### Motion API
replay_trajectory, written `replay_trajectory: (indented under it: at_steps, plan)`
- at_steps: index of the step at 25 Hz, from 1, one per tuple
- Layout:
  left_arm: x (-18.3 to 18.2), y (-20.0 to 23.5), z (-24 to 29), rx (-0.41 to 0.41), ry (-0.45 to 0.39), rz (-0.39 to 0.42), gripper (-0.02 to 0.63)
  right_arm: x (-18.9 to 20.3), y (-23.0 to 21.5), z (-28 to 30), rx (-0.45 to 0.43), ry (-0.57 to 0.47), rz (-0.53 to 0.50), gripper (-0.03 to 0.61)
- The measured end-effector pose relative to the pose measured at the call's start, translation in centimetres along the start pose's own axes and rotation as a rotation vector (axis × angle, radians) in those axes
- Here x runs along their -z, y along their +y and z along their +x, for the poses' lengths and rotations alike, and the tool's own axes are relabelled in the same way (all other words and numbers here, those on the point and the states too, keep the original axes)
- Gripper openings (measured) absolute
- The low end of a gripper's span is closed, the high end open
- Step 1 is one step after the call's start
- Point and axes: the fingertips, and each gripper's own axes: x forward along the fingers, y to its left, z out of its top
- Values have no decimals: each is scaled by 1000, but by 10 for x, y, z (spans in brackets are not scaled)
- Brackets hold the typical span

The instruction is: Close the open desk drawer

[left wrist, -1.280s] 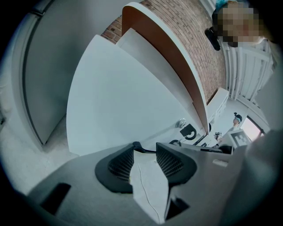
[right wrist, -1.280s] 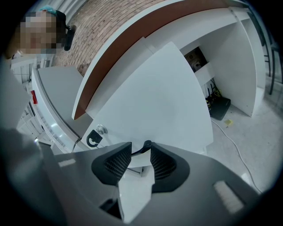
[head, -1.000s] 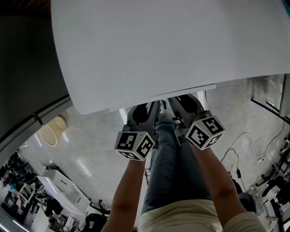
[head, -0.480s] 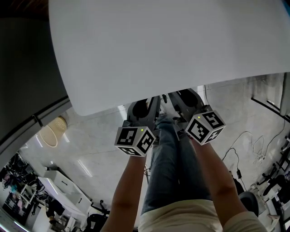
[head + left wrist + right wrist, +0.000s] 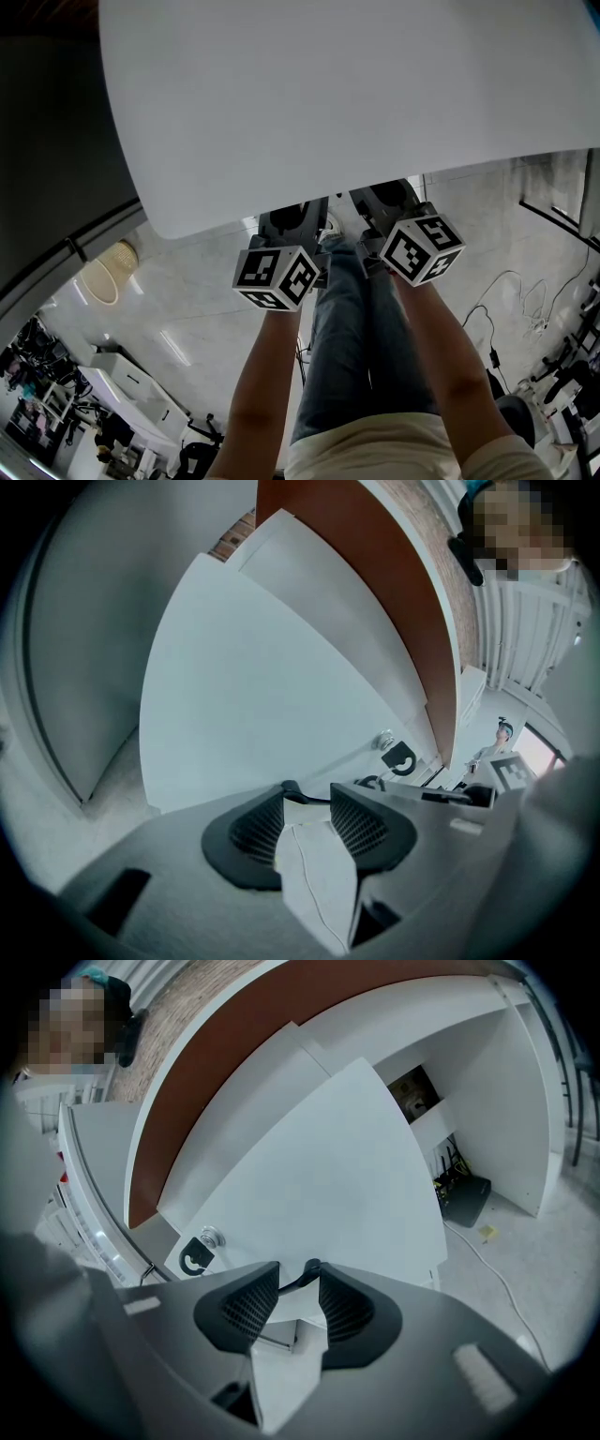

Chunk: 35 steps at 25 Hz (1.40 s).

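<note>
The white desk top (image 5: 328, 94) fills the upper head view. Both grippers reach under its near edge, so only their marker cubes (image 5: 277, 278) (image 5: 422, 249) and rear parts show there. The left gripper (image 5: 307, 794) faces a broad white drawer front (image 5: 272, 696) bearing a small lock (image 5: 384, 740). Its jaws stand apart, with a thin black handle bar (image 5: 314, 797) lying across the tips. The right gripper (image 5: 298, 1277) meets the same front (image 5: 328, 1166) at the bar's other end (image 5: 310, 1267), jaws also apart. Neither pair of pads clamps anything.
My jeans-clad legs (image 5: 361, 347) stand between the forearms on a marble floor. Cables (image 5: 511, 300) trail at the right. Under the desk at the right lie a black box (image 5: 464, 1199) and a white cord (image 5: 487, 1260). A brown panel (image 5: 394, 602) rises behind the drawer.
Both marker cubes have slid a little toward the desk, further under its edge. The jaws look the same.
</note>
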Motion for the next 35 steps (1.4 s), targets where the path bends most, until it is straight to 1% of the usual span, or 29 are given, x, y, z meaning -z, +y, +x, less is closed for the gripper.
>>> replay_trajectory:
  at_steps: [19,35]
  plan:
    - [-23,14,20,-14,-42,-6,158,-17,-1,29,-15,-20,-32,141]
    - [-46,18,37,-7,-70,30,163,-39,-1,49,-56,-69,-48,141]
